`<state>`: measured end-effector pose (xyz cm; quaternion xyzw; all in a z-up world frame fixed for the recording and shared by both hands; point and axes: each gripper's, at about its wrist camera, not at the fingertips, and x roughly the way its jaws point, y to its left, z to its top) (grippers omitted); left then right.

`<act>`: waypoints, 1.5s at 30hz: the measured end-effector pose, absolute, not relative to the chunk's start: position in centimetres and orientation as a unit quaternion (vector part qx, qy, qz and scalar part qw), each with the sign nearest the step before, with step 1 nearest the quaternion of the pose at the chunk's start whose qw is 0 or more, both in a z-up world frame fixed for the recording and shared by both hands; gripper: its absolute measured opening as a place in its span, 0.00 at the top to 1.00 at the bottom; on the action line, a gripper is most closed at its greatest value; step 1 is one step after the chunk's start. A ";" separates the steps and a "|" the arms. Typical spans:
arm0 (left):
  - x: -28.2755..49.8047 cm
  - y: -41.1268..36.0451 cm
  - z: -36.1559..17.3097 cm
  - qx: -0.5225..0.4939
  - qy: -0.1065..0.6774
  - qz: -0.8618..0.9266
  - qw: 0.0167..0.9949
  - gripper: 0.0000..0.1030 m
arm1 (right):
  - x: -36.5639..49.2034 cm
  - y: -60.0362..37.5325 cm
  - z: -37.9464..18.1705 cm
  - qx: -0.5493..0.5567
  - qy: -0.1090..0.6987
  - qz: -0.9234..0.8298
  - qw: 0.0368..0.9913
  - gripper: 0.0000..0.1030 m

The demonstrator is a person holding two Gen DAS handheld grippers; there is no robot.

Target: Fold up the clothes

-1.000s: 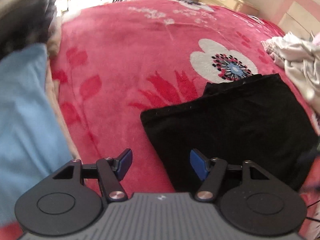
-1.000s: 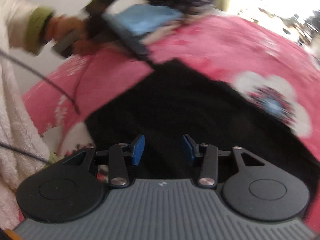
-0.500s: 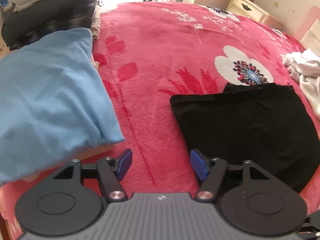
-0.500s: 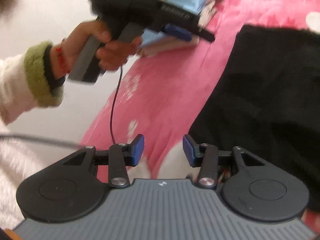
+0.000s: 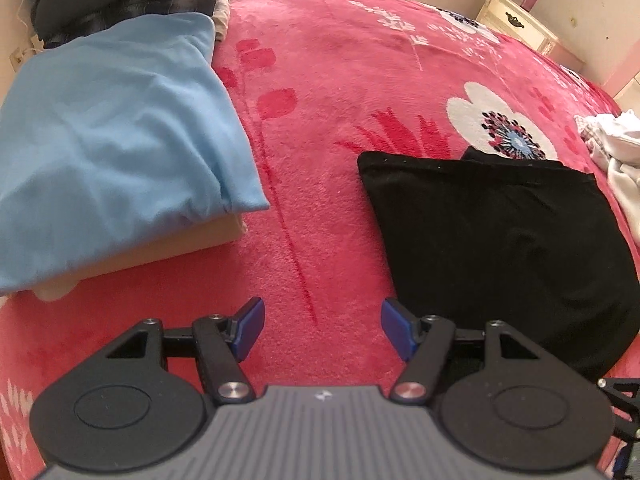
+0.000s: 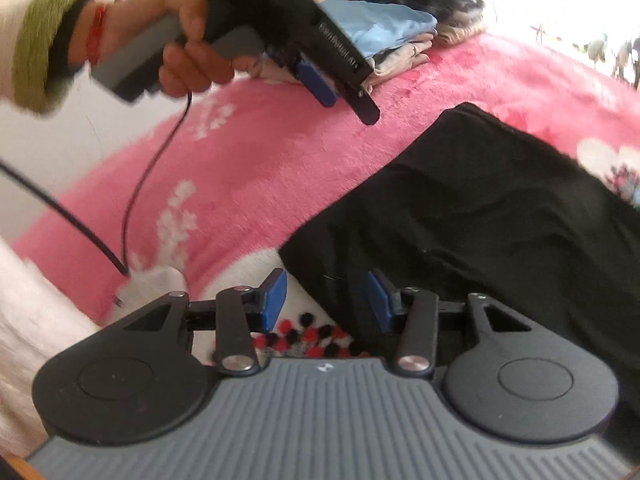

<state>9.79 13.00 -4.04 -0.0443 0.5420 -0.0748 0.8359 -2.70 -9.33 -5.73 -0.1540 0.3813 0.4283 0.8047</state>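
Note:
A black garment (image 5: pixel 500 240) lies folded flat on the pink flowered blanket (image 5: pixel 340 80). My left gripper (image 5: pixel 322 326) hovers open over bare blanket, just left of the garment's near edge, with nothing between its blue pads. The right wrist view shows the same garment (image 6: pixel 500 208), with my right gripper (image 6: pixel 326 300) low over its near left corner. Its jaws stand apart, and the corner lies beneath them without being pinched. A hand (image 6: pixel 180 44) holds the left gripper (image 6: pixel 344 96) above the blanket further back.
A stack of folded clothes topped by a light blue garment (image 5: pixel 108 148) sits at the left, with dark clothes (image 5: pixel 120 0) behind it. Crumpled white clothes (image 5: pixel 616 152) lie at the right edge. A cream nightstand (image 5: pixel 516 24) stands beyond the bed. A cable (image 6: pixel 152 160) hangs from the left gripper.
The left gripper has drifted left, bringing the blue stack into view and leaving the black garment further right. The right gripper has settled over the garment's near left corner.

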 end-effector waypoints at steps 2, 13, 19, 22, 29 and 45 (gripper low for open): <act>9.8 13.0 -4.3 -0.044 0.542 -0.078 0.835 0.36 | -3.0 -9.0 -6.3 -0.186 0.364 0.425 0.808 0.57; 10.3 13.2 -5.3 -0.049 0.546 -0.088 0.832 0.36 | -5.1 -7.7 -8.3 -0.319 0.260 0.420 0.809 0.47; 10.2 13.4 -5.4 -0.051 0.546 -0.088 0.832 0.36 | -5.9 -6.5 -8.9 -0.365 0.223 0.425 0.798 0.46; 10.1 13.5 -5.3 -0.052 0.545 -0.086 0.832 0.36 | -6.9 -6.3 -8.8 -0.388 0.205 0.441 0.783 0.45; 10.3 13.4 -5.5 -0.064 0.545 -0.085 0.832 0.36 | -7.4 -4.8 -9.9 -0.430 0.168 0.430 0.776 0.46; 13.0 13.7 -8.1 -0.328 0.568 -0.144 0.741 0.34 | 3.7 -13.6 -5.4 -0.062 0.353 0.338 0.870 0.95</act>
